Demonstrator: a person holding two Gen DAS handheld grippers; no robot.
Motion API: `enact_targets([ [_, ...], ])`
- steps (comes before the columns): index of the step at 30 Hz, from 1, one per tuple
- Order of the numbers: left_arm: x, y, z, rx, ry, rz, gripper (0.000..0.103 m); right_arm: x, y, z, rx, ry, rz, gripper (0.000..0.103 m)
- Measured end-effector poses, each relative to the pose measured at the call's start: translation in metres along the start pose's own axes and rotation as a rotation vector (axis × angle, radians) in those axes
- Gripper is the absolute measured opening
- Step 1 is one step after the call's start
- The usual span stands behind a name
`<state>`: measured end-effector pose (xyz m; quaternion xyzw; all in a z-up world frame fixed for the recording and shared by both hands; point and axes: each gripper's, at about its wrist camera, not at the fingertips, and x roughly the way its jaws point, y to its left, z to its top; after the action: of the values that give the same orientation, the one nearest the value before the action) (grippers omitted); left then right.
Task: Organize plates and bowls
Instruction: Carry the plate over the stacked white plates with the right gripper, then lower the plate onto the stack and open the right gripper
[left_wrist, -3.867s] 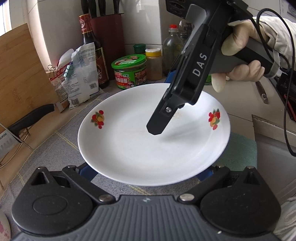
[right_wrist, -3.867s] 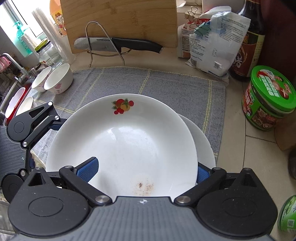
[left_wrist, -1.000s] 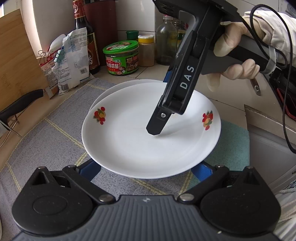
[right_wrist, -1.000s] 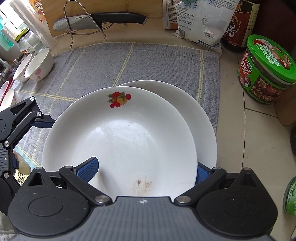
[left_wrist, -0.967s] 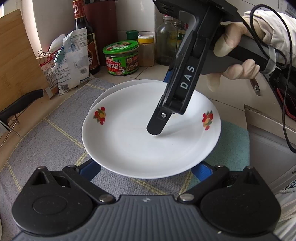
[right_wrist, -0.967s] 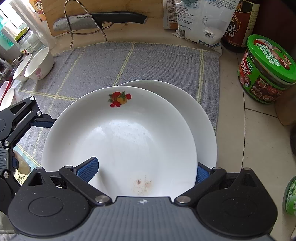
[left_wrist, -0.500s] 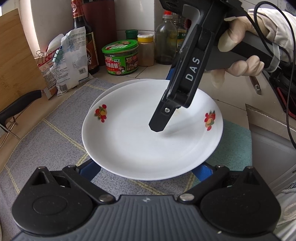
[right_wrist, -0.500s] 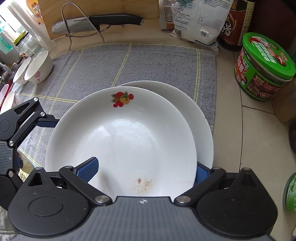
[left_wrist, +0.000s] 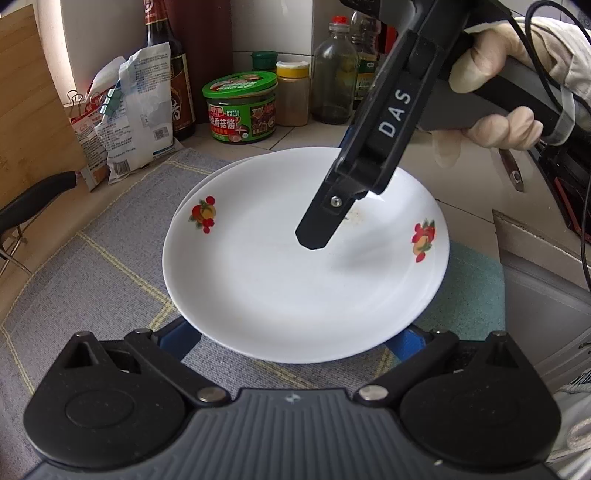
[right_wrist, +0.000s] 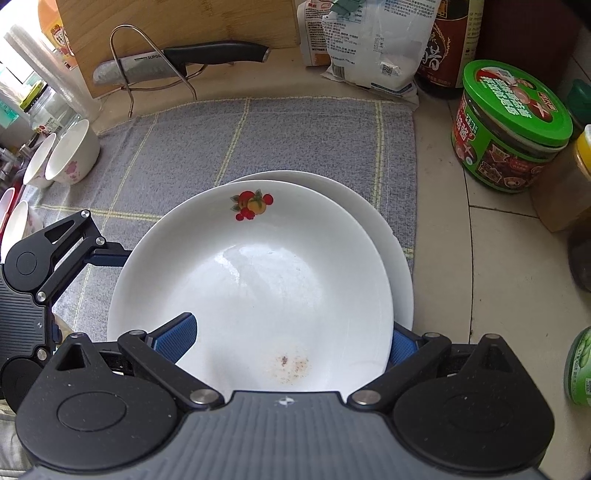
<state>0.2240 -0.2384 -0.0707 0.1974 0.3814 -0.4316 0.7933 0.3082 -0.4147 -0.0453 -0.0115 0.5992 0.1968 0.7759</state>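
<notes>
The right gripper is pinching the near rim of the shallow white plate with red fruit prints, one blue pad lying on its upper face and the other under the rim. The left gripper is reaching beneath the opposite edge with its blue fingers spread wide; whether they touch the plate cannot be told. That plate is sitting over a second plain white plate, offset from it, on the grey checked cloth. Four small white bowls are sitting at the cloth's far edge.
</notes>
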Motion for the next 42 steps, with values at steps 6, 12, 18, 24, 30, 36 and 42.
enact_targets([
  [6, -0.006, 0.0, -0.002, -0.002, -0.011, 0.004, 0.102, 0.005, 0.006, 0.006, -0.014, 0.013, -0.032, 0.103],
  [12, -0.009, 0.001, -0.002, -0.003, -0.02, 0.013, 0.102, 0.015, 0.017, 0.014, -0.05, 0.046, -0.101, 0.103],
  [18, -0.012, -0.001, -0.003, -0.006, -0.027, 0.018, 0.102, 0.022, 0.024, 0.02, -0.052, 0.084, -0.148, 0.103],
  [24, -0.015, 0.0, -0.004, -0.007, -0.037, 0.014, 0.102, 0.023, 0.024, 0.024, -0.023, 0.123, -0.16, 0.103],
  [30, -0.017, -0.001, -0.005, 0.005, -0.035, 0.005, 0.102, 0.018, 0.018, 0.019, 0.022, 0.14, -0.128, 0.103],
  [36, -0.012, -0.001, -0.002, 0.003, -0.022, -0.012, 0.102, 0.008, 0.013, 0.011, 0.069, 0.139, -0.096, 0.103],
  [42, -0.007, -0.003, 0.002, 0.018, -0.001, -0.02, 0.102, -0.006, 0.007, 0.002, 0.117, 0.11, -0.074, 0.103],
])
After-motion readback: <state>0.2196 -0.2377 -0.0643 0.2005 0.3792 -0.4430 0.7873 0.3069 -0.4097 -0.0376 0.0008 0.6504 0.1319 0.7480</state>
